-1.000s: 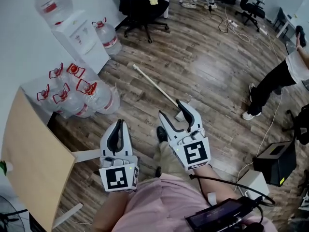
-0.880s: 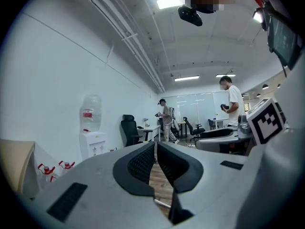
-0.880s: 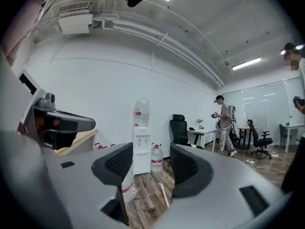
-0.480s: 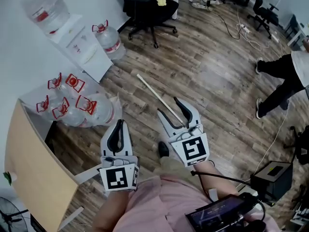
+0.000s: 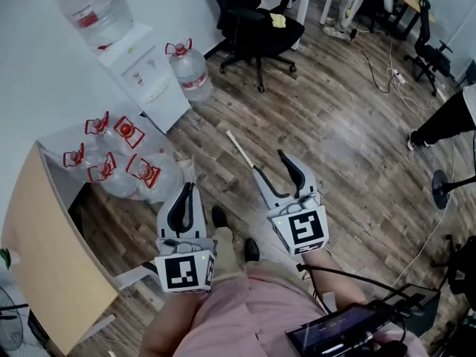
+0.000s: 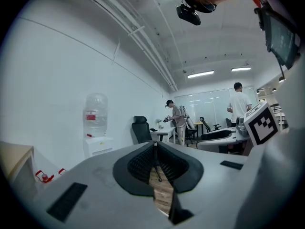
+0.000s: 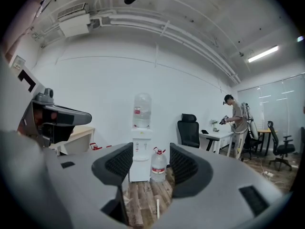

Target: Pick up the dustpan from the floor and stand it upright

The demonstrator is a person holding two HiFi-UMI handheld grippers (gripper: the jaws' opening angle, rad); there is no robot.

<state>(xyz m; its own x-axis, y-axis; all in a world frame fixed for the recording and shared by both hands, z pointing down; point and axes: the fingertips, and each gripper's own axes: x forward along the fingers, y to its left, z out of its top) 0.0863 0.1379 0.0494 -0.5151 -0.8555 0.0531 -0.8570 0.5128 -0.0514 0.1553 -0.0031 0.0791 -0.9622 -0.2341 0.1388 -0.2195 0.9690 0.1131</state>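
The dustpan [image 5: 239, 148] lies flat on the brown wood-plank floor [image 5: 335, 140]. Only its long, thin, pale handle shows, running from a free tip near the white water dispenser [image 5: 141, 73] down toward the person. The pan end is hidden behind the right gripper [image 5: 268, 161].

That grey two-jaw gripper hangs above the lower part of the handle with its jaws spread wide and nothing between them. In the right gripper view [image 7: 151, 163] the handle tip [image 7: 157, 209] shows low in the gap, well below the pads. The left gripper [image 5: 189, 188] is held off to the side over bare floor, its jaws pressed together on nothing, as the left gripper view [image 6: 155, 147] confirms.

The step in hand looks like the reach. To do it well:

- Drop the open right gripper straight down until the handle sits deep between the pads.
- Turn the jaws across the stick rather than along it.
- Close near the pan end, so the weight does not swing when it is lifted.

The clear plastic water bottles [image 5: 119, 155] clustered to the left and the black office chair [image 5: 260, 28] stand well apart from the handle.
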